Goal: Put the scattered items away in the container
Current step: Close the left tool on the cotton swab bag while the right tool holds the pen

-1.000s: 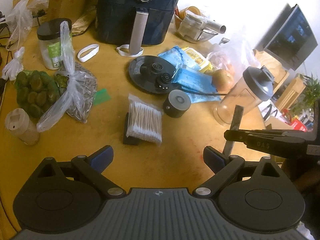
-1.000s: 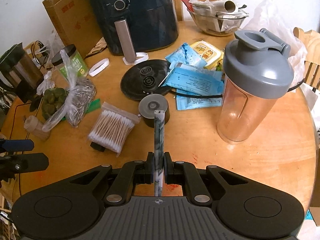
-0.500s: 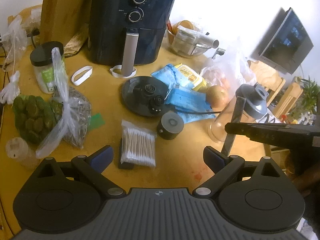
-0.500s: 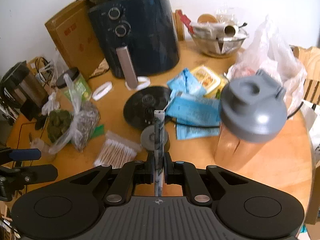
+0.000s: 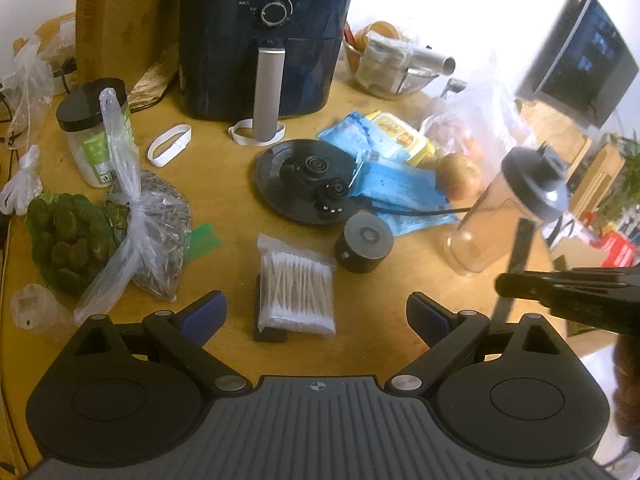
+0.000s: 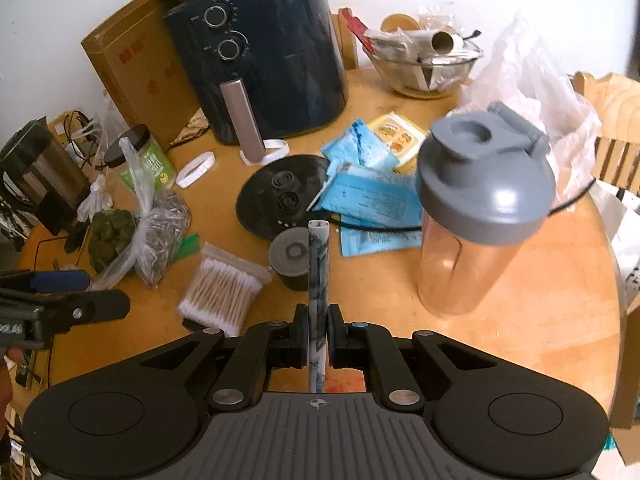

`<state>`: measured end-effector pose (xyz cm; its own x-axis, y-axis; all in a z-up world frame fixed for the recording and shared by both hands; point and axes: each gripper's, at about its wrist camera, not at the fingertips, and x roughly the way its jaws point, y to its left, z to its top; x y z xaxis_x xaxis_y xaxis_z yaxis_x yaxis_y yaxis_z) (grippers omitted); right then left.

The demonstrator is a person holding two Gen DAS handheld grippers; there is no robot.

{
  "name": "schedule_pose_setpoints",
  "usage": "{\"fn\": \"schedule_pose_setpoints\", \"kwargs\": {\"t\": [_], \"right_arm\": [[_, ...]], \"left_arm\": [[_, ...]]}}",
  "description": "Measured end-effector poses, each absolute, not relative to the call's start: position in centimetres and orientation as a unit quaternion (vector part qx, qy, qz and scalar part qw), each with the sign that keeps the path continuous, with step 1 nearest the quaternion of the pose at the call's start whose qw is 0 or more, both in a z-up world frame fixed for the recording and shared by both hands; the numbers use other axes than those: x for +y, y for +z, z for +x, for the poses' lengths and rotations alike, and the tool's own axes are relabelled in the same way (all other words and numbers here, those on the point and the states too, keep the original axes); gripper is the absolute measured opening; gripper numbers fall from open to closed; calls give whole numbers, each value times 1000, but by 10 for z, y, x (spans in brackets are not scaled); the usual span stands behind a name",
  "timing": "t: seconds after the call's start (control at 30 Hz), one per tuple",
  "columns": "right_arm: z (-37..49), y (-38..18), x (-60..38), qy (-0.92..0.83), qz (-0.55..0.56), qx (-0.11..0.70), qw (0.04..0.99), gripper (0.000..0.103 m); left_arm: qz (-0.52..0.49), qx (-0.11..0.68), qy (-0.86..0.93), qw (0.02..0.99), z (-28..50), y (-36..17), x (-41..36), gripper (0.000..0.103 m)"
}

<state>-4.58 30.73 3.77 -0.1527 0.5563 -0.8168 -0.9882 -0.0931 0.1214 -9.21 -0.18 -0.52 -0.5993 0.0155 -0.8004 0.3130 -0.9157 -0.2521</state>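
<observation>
The right gripper (image 6: 318, 326) has its fingers pinching a thin marbled stick (image 6: 318, 264), which stands up between them above the bench (image 6: 540, 320). The left gripper (image 5: 316, 312) hangs with its fingers spread wide and nothing between them.

Just ahead of the left gripper, a clear pack of cotton swabs (image 5: 296, 284) lies on top of a small black block (image 5: 270, 334). A little beyond it, a short dark cylinder (image 5: 364, 242) stands upright. To the right is a clear shaker bottle (image 6: 476, 216) with a grey lid, upright on the bench and blurred in both views. To the left, a knotted plastic bag of seeds (image 5: 154, 216) leans against a net of green fruit (image 5: 66, 236), with a small green card (image 5: 204, 238) beside the bag.

Farther on, a round black kettle base (image 5: 304, 180) lies flat, its cord running right over blue packets (image 5: 400, 188). An orange fruit (image 5: 458, 176) sits next to the packets, and a yellow pack (image 5: 400, 136) lies behind them. A jar with a black lid (image 5: 90, 132) stands at left, near a white band (image 5: 168, 146).

At the back stand a dark air fryer (image 6: 264, 56), a cardboard box (image 6: 128, 72) and a glass bowl (image 6: 424, 64) filled with rolled wrappers.
</observation>
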Motion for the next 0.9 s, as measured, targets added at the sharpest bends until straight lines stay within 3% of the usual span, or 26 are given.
{"fn": "schedule_pose_setpoints", "kwargs": {"t": [0.77, 0.9], "right_arm": [[-18, 30, 270, 622, -298, 390, 611, 11], [-10, 28, 261, 610, -294, 396, 620, 11]], "left_arm": [[517, 55, -849, 96, -163, -84, 28, 98], [532, 42, -840, 104, -170, -96, 30, 93]]}}
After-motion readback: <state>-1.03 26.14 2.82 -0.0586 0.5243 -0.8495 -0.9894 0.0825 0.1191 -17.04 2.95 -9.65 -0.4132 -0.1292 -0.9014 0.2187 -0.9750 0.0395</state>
